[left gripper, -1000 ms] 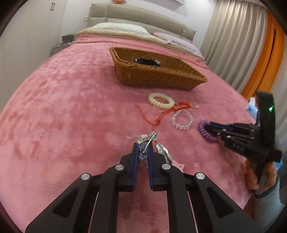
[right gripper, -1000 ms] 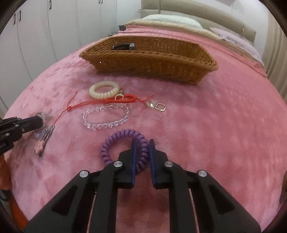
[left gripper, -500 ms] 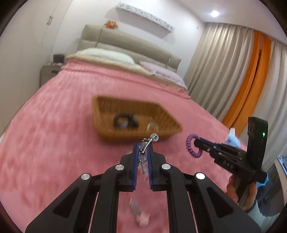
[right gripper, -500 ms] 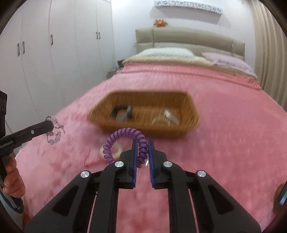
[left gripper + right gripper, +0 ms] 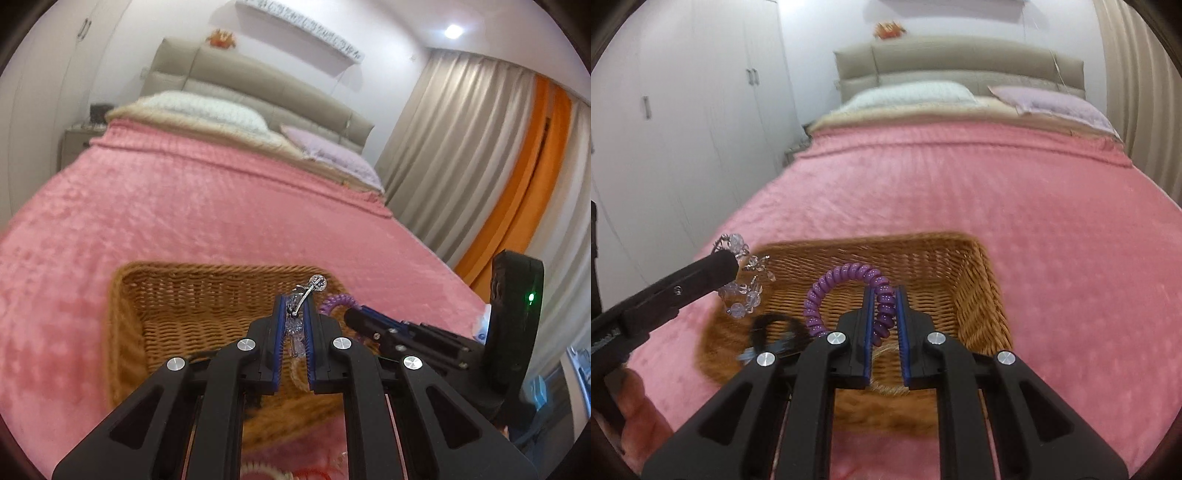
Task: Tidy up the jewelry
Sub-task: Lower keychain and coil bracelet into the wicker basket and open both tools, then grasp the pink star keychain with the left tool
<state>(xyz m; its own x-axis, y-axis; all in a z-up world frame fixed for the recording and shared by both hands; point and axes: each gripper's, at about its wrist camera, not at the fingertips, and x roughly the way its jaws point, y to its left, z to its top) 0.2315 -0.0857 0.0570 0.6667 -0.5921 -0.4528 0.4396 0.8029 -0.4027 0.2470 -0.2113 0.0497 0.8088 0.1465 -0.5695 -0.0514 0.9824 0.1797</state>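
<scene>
My left gripper (image 5: 294, 308) is shut on a silver beaded charm piece (image 5: 307, 288) and holds it over the wicker basket (image 5: 133, 332). The same piece dangles from the left gripper in the right wrist view (image 5: 744, 284). My right gripper (image 5: 884, 295) is shut on a purple spiral bracelet (image 5: 827, 291), held above the wicker basket (image 5: 982, 288). The purple bracelet also shows in the left wrist view (image 5: 334, 302). A black hair tie (image 5: 774, 326) lies inside the basket.
The basket sits on a pink bedspread (image 5: 1034, 206). A cream bracelet (image 5: 266, 472) and red cord (image 5: 314, 474) lie on the bed below the left gripper. Pillows (image 5: 207, 110), a headboard, wardrobe doors (image 5: 683, 110) and curtains (image 5: 461, 147) surround the bed.
Both grippers lifted their pieces off the bedspread and moved forward to hover over the basket. The basket now fills the lower middle of both views.
</scene>
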